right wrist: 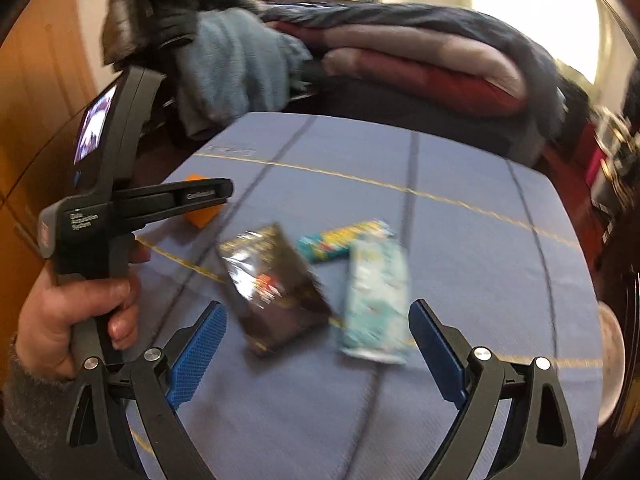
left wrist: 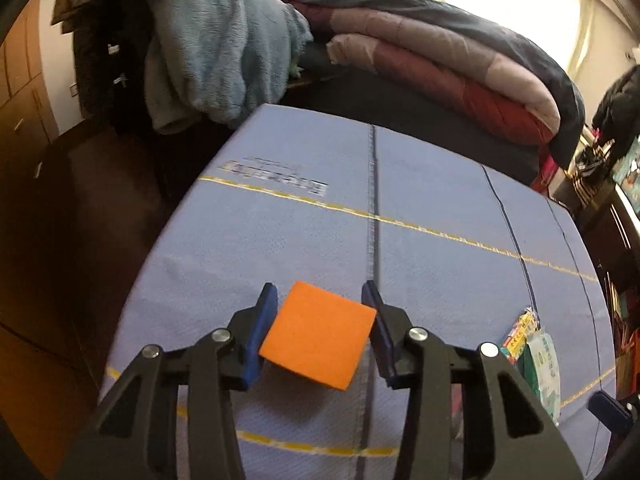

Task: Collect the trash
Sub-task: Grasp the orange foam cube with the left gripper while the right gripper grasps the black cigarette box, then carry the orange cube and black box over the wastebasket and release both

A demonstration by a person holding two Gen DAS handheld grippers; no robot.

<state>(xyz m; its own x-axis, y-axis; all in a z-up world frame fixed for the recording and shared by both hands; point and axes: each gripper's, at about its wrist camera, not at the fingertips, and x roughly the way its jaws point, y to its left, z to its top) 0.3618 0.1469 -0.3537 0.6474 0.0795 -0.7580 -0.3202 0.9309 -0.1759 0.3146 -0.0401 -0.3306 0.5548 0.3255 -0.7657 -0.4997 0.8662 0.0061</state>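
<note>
On the blue mat [left wrist: 420,184], left gripper [left wrist: 320,304] straddles orange block [left wrist: 318,340].

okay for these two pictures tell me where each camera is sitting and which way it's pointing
Left wrist: sits on the left gripper, looking forward and down over the blue mat at the orange block between its open fingers.
Right wrist: sits on the right gripper, facing three wrappers; the person's left hand holding the other gripper shows.
Shared: mat, orange block, pale green packet, folded bedding.
</note>
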